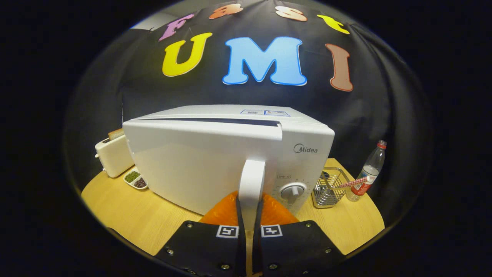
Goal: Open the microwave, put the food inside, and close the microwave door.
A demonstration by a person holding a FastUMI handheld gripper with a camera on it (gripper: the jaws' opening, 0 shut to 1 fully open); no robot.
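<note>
A white microwave [300, 146] stands on the wooden table [134, 219], right in front of me. Its door [192, 161] is swung a little out from the body, and a dark gap runs along its top edge. The white upright door handle [251, 179] sits between my fingers, and my gripper [249, 209] is shut on it, one finger pressing each side. The control dial [293, 191] lies just right of the handle. A small white two-part dish [135, 179] with green and dark food rests left of the microwave.
A white toaster [113, 154] with a bread slice in it stands at the left behind the dish. To the right of the microwave are a wire basket [328, 188] and a clear plastic bottle [369, 171]. The black booth wall hangs close behind.
</note>
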